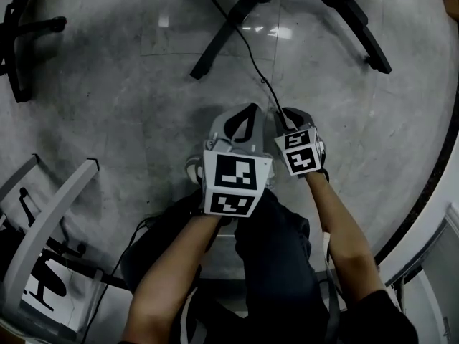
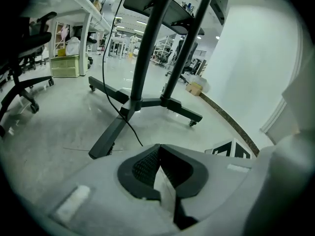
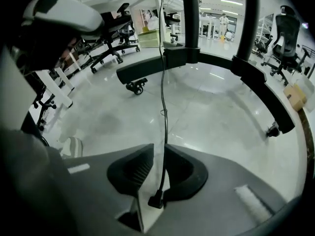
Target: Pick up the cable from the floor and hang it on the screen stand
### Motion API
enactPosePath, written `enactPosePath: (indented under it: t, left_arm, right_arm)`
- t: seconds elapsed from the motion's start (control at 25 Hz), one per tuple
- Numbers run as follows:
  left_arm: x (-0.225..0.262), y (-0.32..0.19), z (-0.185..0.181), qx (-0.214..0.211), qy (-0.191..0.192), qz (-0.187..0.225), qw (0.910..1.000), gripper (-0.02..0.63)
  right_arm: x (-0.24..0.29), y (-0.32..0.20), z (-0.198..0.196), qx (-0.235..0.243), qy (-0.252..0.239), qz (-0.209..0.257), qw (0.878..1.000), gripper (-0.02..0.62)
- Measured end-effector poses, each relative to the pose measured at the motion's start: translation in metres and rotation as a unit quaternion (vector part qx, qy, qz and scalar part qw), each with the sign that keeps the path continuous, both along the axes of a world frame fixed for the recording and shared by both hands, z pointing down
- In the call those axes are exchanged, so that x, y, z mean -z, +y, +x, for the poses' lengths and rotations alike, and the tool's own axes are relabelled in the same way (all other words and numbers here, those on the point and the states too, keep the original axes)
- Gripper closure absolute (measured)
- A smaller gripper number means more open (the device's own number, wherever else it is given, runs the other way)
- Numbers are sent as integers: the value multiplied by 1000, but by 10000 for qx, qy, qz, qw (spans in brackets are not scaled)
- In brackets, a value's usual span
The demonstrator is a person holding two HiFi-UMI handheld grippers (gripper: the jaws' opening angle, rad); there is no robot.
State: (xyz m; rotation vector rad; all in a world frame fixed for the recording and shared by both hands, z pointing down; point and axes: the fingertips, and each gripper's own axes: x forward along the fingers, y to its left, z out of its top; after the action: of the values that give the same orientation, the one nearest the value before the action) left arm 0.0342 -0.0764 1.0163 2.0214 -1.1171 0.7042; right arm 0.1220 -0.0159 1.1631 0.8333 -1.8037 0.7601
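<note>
Pointing steeply down at the polished floor (image 1: 122, 113), two handheld grippers are shown side by side at the end of a person's forearms (image 1: 168, 282), low over the ground where the job begins. The left gripper (image 2: 158, 146) is kept fully closed with nothing between its pads, and it appears to be held in reserve beside its partner rather than put to work. Just beside it, the right gripper (image 3: 160, 146) is drawn in narrowly on the cable (image 3: 163, 82), which is caught between the jaws a little ahead of its plug (image 3: 156, 199). So short a hold is judged to have been chosen so that no loose tail is left to swing. From the jaws the cable is led almost straight across the floor to the screen stand (image 2: 150, 43), and beside the stand's post it is seen rising out of frame. Its free end is thus in hand while the middle lies along the ground, and nothing is yet hung. The stand's legs (image 2: 106, 136) are spread wide and low, presumably for steadiness, so any hanging point must be sought higher up the posts. Beyond, an office chair (image 2: 22, 53) and desks are left well apart from the work.
</note>
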Motion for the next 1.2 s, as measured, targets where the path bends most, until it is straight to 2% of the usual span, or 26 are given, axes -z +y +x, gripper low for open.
enactPosePath:
  t: [0.32, 0.4, 0.48, 0.6, 0.8, 1.0, 1.2]
  left_arm:
    - [-23, -16, -9, -91, -85, 108, 9999, 604]
    - [-24, -20, -9, -96, -91, 135, 9998, 604]
    - [-23, -23, -9, -109, -116, 168, 9997, 604]
    - [-17, -26, -11, -190, -177, 241, 9994, 604]
    - [12, -22, -21, -352, -347, 292, 9983, 604]
    - [66, -26, -31, -344, -458, 422, 9975, 604]
    - [124, -28, -30, -317, -396, 485, 9975, 604]
  right_arm:
    - [-49, -3, 1, 136, 214, -130, 9996, 512]
    - [-57, -4, 1, 134, 277, -177, 9994, 521]
    - [-61, -4, 2, 157, 337, -203, 9991, 556]
    - [-55, -8, 0, 175, 319, -155, 9992, 566]
    - [-8, -2, -3, 284, 203, -67, 9994, 566]
    - [60, -4, -8, 372, 122, 135, 9991, 566]
    - [135, -11, -15, 568, 83, 396, 9976, 566]
